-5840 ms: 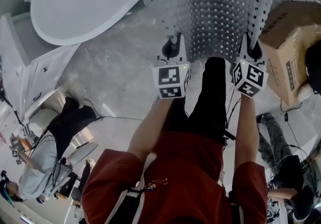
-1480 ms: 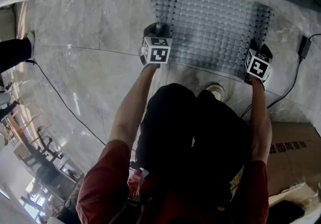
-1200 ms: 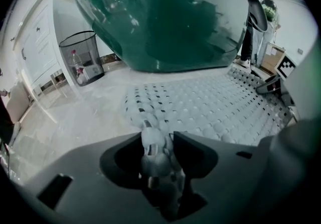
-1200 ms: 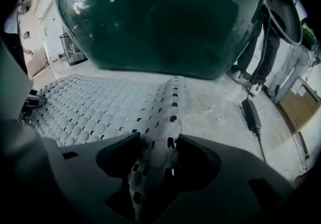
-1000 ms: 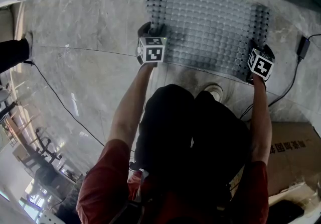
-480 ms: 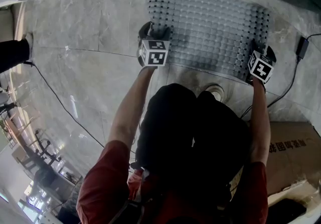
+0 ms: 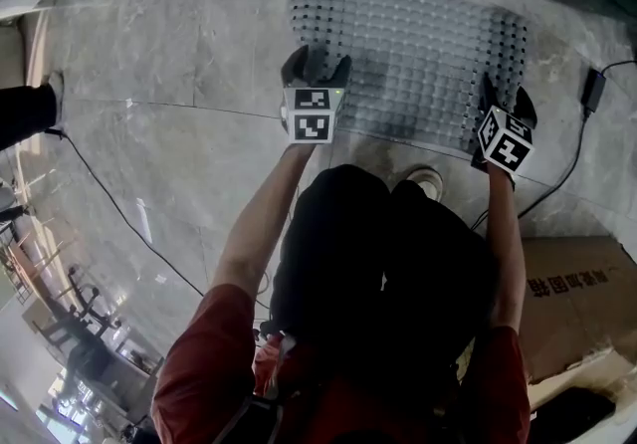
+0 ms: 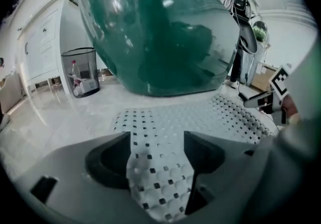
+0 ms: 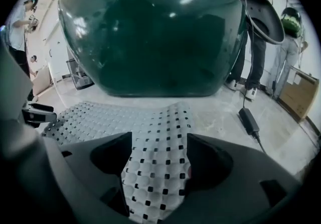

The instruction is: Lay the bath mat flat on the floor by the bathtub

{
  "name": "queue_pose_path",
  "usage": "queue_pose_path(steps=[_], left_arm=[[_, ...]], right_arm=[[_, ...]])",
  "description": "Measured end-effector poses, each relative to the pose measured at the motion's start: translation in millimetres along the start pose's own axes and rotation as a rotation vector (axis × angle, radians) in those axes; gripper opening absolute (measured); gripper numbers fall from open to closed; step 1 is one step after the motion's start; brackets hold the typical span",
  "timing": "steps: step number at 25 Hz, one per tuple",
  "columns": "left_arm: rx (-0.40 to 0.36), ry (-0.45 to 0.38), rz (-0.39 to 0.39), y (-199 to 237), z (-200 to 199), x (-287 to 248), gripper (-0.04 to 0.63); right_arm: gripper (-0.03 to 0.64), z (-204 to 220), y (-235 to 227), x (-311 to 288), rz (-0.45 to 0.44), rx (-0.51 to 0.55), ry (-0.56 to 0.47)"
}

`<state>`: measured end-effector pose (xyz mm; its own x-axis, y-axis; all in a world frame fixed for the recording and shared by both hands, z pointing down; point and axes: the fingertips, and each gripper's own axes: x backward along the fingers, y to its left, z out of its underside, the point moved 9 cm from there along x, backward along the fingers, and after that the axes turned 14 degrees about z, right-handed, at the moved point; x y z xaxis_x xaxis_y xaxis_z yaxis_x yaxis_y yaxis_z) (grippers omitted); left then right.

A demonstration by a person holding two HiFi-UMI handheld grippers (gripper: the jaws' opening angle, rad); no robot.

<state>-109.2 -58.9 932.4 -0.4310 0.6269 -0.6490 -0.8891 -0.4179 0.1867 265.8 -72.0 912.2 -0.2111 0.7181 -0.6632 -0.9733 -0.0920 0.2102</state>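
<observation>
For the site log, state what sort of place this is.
Probably a staged bathroom: dark green bathtub, perforated bath mat on marble-look floor, yet a cardboard box and power adapter alongside.

Grey marble floor, white cabinet, wire bin

Dim head view; gripper views fisheye-warped, seemingly blurred near the lens.

The bath mat lies on the floor before the bathtub (cardboard box nearer, at right).
</observation>
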Motion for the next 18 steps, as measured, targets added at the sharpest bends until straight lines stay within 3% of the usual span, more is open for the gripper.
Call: queue_pose_path(steps=[7,11,14,18], left_arm=[[-0.040,-0.106,0.031,-14,-29,5,0.311],[-0.167,-0.178,0.054,-29,-49,15,0.311],[-0.258,-0.295,0.060,-41,-67,28,0.311],[-0.323,-0.417,0.070,-55,-86,42,0.310]], right_arm=[[0.333,-25,23,32,-0.083,-0.045,-0.130],[0.333,-40,33,54,-0.104,-0.086,-0.246],[0.333,-54,38,74,-0.094,-0.084,-0.395],[0.333,-64,42,91,-0.122,-0.048,-0.502]])
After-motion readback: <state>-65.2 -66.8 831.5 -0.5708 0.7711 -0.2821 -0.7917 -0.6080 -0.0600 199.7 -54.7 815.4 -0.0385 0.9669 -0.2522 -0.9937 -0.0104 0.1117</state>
